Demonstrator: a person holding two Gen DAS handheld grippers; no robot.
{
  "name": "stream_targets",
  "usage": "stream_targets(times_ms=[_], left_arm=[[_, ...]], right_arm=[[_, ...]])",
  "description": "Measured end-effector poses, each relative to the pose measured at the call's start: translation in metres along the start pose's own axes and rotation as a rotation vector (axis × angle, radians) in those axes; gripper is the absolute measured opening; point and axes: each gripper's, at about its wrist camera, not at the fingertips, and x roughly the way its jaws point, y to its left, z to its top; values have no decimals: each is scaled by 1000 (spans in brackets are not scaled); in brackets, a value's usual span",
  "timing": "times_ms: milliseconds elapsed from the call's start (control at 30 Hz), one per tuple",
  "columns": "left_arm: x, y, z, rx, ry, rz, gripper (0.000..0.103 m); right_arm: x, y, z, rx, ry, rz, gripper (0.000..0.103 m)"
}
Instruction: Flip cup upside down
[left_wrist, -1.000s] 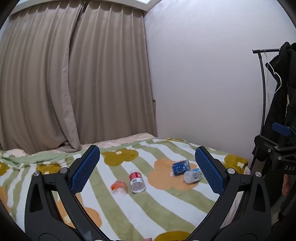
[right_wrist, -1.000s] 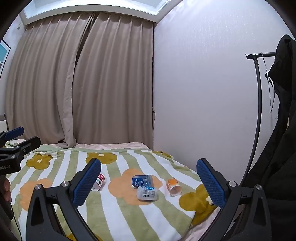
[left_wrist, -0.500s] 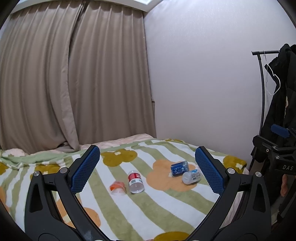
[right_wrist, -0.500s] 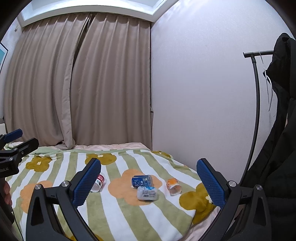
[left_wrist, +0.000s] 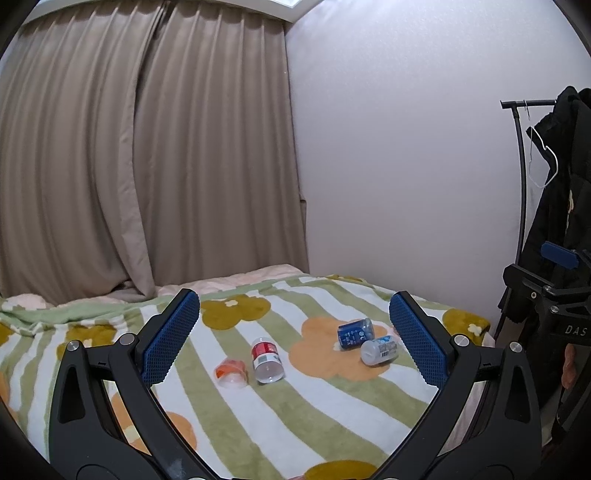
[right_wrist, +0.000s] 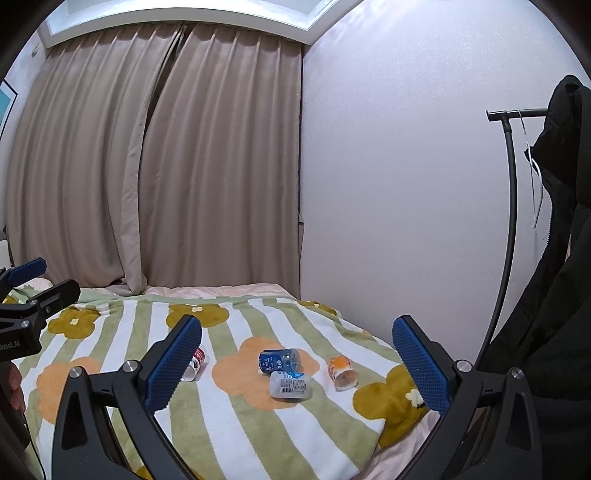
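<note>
Several small plastic cups lie on their sides on a striped flowered blanket (left_wrist: 229, 417). In the left wrist view I see an orange cup (left_wrist: 231, 372), a red cup (left_wrist: 266, 360), a dark blue cup (left_wrist: 355, 333) and a clear pale-blue cup (left_wrist: 379, 351). In the right wrist view the red cup (right_wrist: 194, 363), the blue cup (right_wrist: 279, 361), the clear cup (right_wrist: 290, 384) and an orange cup (right_wrist: 342, 371) show. My left gripper (left_wrist: 295, 339) and right gripper (right_wrist: 297, 360) are both open, empty and well short of the cups.
The bed (right_wrist: 391, 452) stands against a white wall, with beige curtains (left_wrist: 147, 155) behind. A clothes rack (right_wrist: 511, 192) with dark coats stands to the right of the bed. The bed's near right edge drops off close to the orange cup.
Both cameras have tilted up slightly, so the cups sit a little lower in each view. The cups have not moved and both grippers stay open.
</note>
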Motion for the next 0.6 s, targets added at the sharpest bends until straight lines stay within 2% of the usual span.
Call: stream_targets(times_ms=[600], left_arm=[[1,1,-2,-2,5,-3,103]], right_arm=[[-1,2,-1,0,1,-2,103]])
